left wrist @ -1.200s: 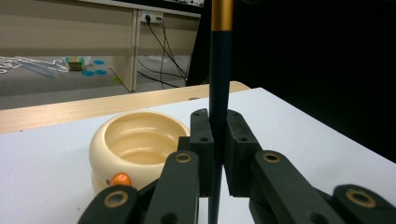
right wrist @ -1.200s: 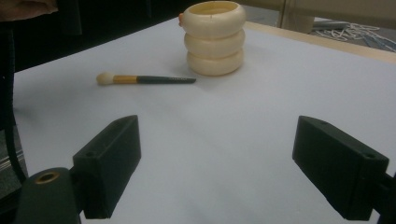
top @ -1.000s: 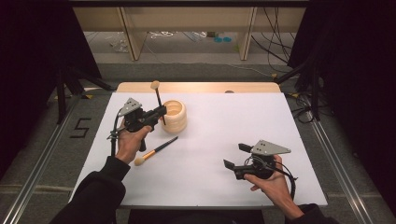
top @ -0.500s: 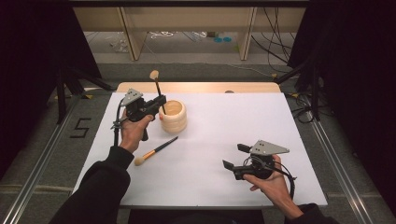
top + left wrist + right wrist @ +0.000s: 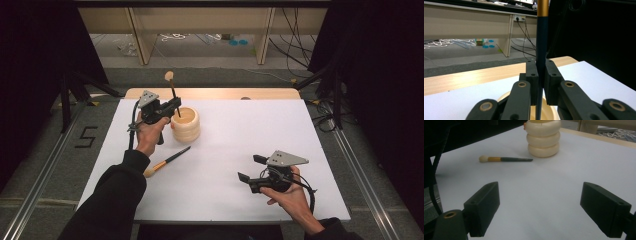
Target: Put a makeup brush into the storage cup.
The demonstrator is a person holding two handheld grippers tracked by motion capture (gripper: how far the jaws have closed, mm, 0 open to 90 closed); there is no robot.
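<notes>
Left gripper (image 5: 172, 106): held near the far left corner of the table (image 5: 310, 145), its jaws closed on the dark handle of a brush (image 5: 173, 95) that stands almost upright, tuft end up, over the mouth of the cream ribbed holder (image 5: 185, 124). From above, the brush's lower end drops behind the holder's rim, so whether it touches the inside cannot be told. In the left gripper view the brush (image 5: 541, 37) runs up between the two pads; its gold band is cut off by the top edge and its tuft is out of frame, while the bottom of the handle passes down out of sight behind the linkage, with part of the holder's rim (image 5: 549, 110) showing below. Holder: stands on the white sheet toward the far left, just beside the left gripper; in the right gripper view its top (image 5: 544, 138) is cut off by the frame. Second brush (image 5: 166, 161): lies flat on the sheet nearer the left edge, close in front of the holder but apart from it, pale tuft toward the person; its tuft end is partly hidden by the person's left sleeve from above, and it is seen whole in the right gripper view (image 5: 505, 159). Right gripper (image 5: 251, 168): held low near the near right corner, jaws wide apart with nothing between them, well apart from both brushes.
</notes>
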